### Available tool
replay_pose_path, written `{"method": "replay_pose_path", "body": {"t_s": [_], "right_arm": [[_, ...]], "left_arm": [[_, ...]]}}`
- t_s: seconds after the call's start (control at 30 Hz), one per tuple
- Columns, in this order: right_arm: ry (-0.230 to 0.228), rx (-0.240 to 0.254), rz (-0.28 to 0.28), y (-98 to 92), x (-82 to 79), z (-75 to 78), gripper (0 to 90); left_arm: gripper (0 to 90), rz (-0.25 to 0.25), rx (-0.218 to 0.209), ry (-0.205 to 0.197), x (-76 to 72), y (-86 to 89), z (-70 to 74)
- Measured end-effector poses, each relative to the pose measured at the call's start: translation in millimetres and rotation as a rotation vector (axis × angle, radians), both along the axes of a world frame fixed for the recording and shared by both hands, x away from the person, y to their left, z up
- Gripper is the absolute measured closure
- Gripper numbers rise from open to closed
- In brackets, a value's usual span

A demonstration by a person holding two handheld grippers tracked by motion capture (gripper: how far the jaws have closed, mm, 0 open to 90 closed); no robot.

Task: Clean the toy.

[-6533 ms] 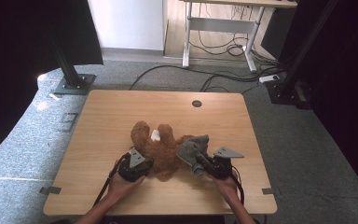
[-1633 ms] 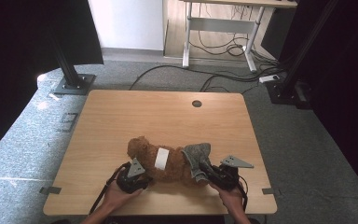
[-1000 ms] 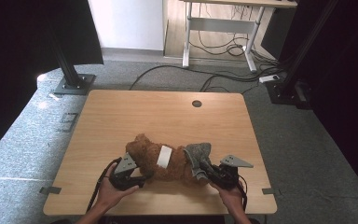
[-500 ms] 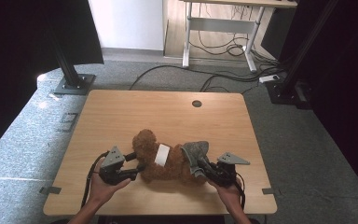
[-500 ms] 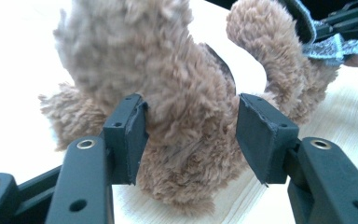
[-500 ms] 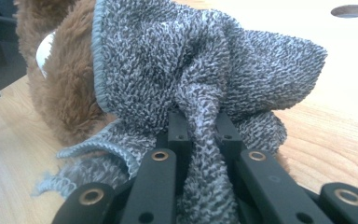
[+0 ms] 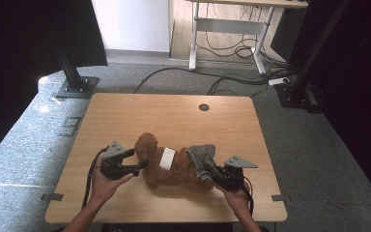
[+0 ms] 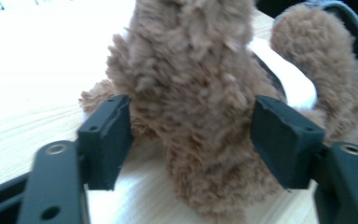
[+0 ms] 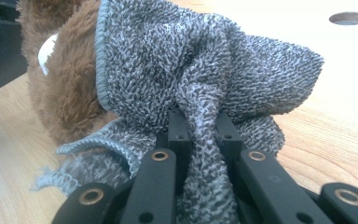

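A brown plush bear (image 7: pixel 174 170) lies on its side on the wooden table (image 7: pixel 174 116), a white band (image 7: pixel 166 157) around its middle. My left gripper (image 7: pixel 142 165) points at its left end. In the left gripper view the bear's fur (image 8: pixel 191 84) stands between the pads (image 8: pixel 107 140). The jaws have just been opening and sit wide at the fur's edges without squeezing it. My right gripper (image 7: pixel 207 170) is shut on a grey knitted cloth (image 7: pixel 202 157) draped over the bear's right end. The cloth (image 9: pixel 205 60) bunches between the right gripper (image 9: pixel 200 130) jaws, with the bear (image 9: pixel 70 88) behind it.
A round cable hole (image 7: pixel 203 107) sits in the far part of the tabletop. Black stand bases (image 7: pixel 75 88) and cables lie on the floor beyond the table. Bare wood stretches to the far edge and both sides.
My left gripper has shifted left and away along the table to the bear's left end, and its jaws now stand wider. The bear has shifted a little. The right gripper has kept still on the cloth.
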State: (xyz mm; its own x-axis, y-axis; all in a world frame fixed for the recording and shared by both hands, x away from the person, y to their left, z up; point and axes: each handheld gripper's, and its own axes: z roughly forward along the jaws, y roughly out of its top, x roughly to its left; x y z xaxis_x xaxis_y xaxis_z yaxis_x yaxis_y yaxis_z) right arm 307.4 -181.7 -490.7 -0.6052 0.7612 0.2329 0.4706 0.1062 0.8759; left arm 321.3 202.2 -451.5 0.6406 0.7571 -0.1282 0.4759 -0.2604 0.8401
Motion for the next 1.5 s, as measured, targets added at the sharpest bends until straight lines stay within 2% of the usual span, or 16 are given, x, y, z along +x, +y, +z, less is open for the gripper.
{"method": "replay_pose_path", "body": {"t_s": [0.17, 0.33, 0.37, 0.47, 0.63, 0.77, 0.87, 1.03, 1.13, 1.23, 1.33, 1.43, 1.5], "right_arm": [[-0.005, -0.014, 0.003, 1.1, 0.3, 1.2, 81.3], [-0.01, -0.019, 0.012, 3.3, 0.4, 1.4, 81.4], [-0.013, -0.02, 0.013, 3.7, 0.6, 1.5, 81.4], [-0.018, -0.017, 0.015, 4.3, 1.3, 1.5, 81.4], [-0.03, -0.008, 0.011, 3.2, 2.9, 5.1, 81.2], [-0.062, 0.006, 0.011, 5.0, 5.7, 17.7, 81.1], [-0.086, 0.011, 0.025, 13.3, 9.4, 30.7, 81.0], [-0.123, 0.005, 0.068, 37.7, 23.7, 55.2, 81.0], [-0.117, -0.005, 0.087, 56.5, 36.1, 67.1, 80.9], [-0.088, -0.022, 0.115, 75.1, 46.9, 72.2, 80.8], [-0.045, -0.065, 0.174, 98.4, 51.0, 70.8, 80.7], [0.007, -0.142, 0.239, 118.4, 46.4, 59.6, 80.6], [0.025, -0.22, 0.267, 127.6, 40.9, 47.0, 80.6]], "left_arm": [[22.3, -0.025, 0.007, 0.011, 9.6, -8.8, 3.2], [25.5, -0.018, 0.003, 0.032, 22.2, -13.5, 3.6], [28.8, -0.026, 0.0, 0.04, 24.4, -13.6, 3.0], [49.7, -0.051, 0.007, 0.045, 26.0, -14.5, 0.2], [65.8, -0.06, 0.05, 0.015, 15.7, -14.6, -6.7], [71.2, -0.061, 0.057, 0.008, 7.2, -9.1, -14.3], [73.0, -0.066, 0.057, 0.013, 1.5, -3.5, -19.5], [73.6, -0.071, 0.04, 0.027, -6.1, 5.0, -25.6], [73.5, -0.071, 0.03, 0.033, -8.3, 8.2, -28.4], [73.4, -0.065, 0.026, 0.031, -10.6, 9.4, -30.7], [73.3, -0.061, 0.023, 0.033, -12.8, 10.7, -32.2], [73.1, -0.068, 0.013, 0.039, -15.1, 12.3, -33.4], [73.1, -0.076, 0.015, 0.043, -18.1, 11.7, -34.6]]}}
